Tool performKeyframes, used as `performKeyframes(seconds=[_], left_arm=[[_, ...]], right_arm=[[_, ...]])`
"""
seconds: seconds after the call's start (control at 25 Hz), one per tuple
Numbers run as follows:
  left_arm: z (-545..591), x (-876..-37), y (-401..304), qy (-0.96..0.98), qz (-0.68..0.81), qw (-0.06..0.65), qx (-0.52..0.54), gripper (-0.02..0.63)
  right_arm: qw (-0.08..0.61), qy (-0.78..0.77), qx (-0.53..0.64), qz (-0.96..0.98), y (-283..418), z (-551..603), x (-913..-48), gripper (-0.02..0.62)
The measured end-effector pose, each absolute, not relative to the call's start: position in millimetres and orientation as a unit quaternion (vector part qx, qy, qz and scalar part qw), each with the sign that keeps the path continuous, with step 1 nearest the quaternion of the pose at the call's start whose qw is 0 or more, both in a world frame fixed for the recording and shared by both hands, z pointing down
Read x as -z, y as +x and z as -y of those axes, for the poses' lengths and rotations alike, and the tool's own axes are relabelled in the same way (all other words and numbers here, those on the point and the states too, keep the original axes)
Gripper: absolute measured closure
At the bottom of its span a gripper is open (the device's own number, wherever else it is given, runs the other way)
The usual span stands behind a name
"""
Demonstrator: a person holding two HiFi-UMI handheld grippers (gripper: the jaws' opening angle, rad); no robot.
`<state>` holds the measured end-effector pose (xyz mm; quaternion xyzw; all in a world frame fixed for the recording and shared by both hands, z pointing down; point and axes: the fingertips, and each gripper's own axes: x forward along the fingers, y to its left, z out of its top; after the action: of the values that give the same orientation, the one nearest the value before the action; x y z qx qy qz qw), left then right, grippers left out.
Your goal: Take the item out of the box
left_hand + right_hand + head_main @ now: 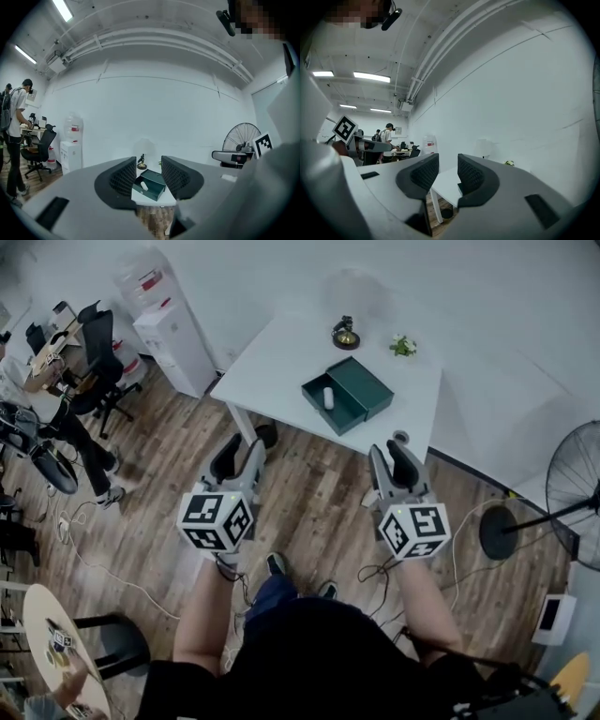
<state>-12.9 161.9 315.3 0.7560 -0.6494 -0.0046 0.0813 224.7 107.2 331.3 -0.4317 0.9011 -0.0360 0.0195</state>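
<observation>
A dark green box (335,401) lies open on the white table (272,367), with its lid (367,384) against its far side. A small white item (328,397) stands inside the box. Both grippers hover over the wooden floor, short of the table's near edge. My left gripper (241,448) is open and empty; in its own view the box (151,186) and the white item (144,186) show between the jaws, far ahead. My right gripper (394,457) is open and empty too, and its view looks past the table (446,183) corner.
A brass figurine (345,334) and a small green plant (403,346) stand at the table's far side. A water dispenser (173,338) and office chair (98,367) are at left, a standing fan (570,495) at right. Cables trail across the floor (309,512).
</observation>
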Motion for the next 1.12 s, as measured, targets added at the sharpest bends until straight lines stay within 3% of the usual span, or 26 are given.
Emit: performKeyframes(seconds=[0.32, 0.84, 1.12], left_arm=[[-115, -326, -39, 0.772, 0.629, 0.087, 0.020, 0.443], [6, -354, -167, 0.800, 0.588, 0.108, 0.045, 0.445], [55, -378, -188, 0.814, 0.566, 0.127, 0.044, 0.445]], right_arm=[[0.008, -0.451, 0.029, -0.892, 200, -72, -337, 0.472], [-0.022, -0.522, 0.028, -0.852, 96, 18, -351, 0.480], [-0.043, -0.546, 0.039, -0.836, 74, 52, -367, 0.482]])
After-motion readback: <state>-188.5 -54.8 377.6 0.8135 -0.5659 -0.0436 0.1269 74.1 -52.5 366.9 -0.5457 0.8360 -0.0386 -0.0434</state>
